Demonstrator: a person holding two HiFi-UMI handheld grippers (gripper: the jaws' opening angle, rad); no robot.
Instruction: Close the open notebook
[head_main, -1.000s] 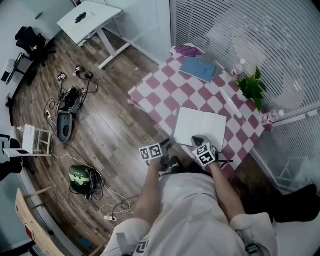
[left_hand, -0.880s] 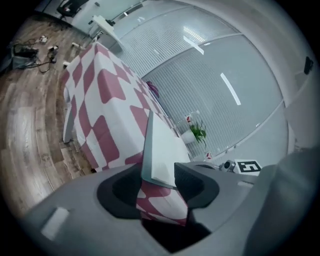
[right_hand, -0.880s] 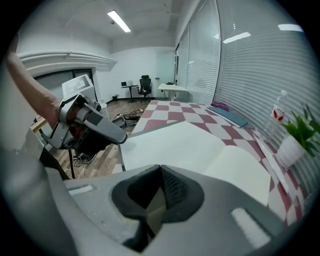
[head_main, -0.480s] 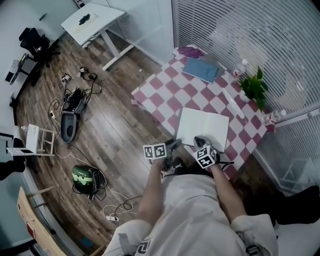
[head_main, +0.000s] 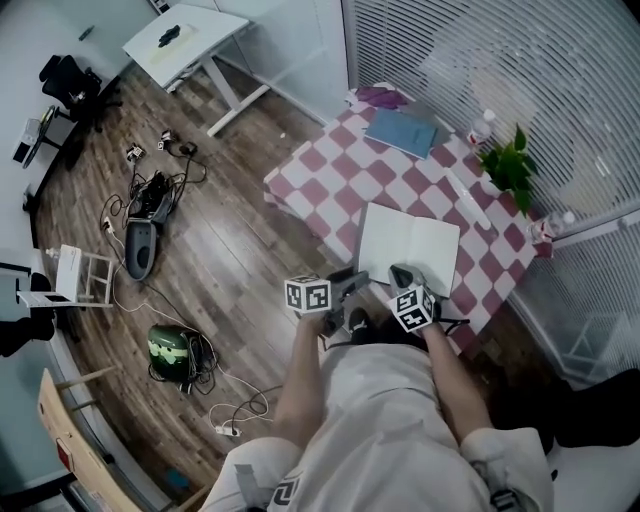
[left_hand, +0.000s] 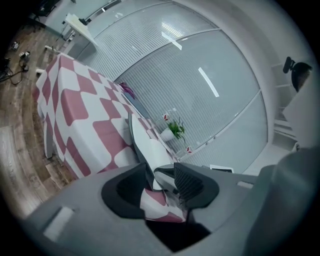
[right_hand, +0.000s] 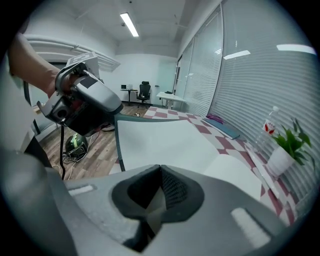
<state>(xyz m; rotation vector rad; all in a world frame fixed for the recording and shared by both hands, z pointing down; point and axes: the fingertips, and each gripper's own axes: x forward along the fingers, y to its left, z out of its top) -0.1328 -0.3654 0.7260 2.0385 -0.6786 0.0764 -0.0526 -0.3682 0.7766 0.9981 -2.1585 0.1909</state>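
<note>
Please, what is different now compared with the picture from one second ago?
The left gripper moved forward to the near left corner of the notebook, jaws apart, holding nothing. Unchanged: the right gripper at the notebook's near edge, the notebook open on the checked table.

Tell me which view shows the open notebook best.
Head view: the whole open notebook shows, both pages visible. The right gripper view sees it close but cut off; the left gripper view sees it nearly edge-on.
</note>
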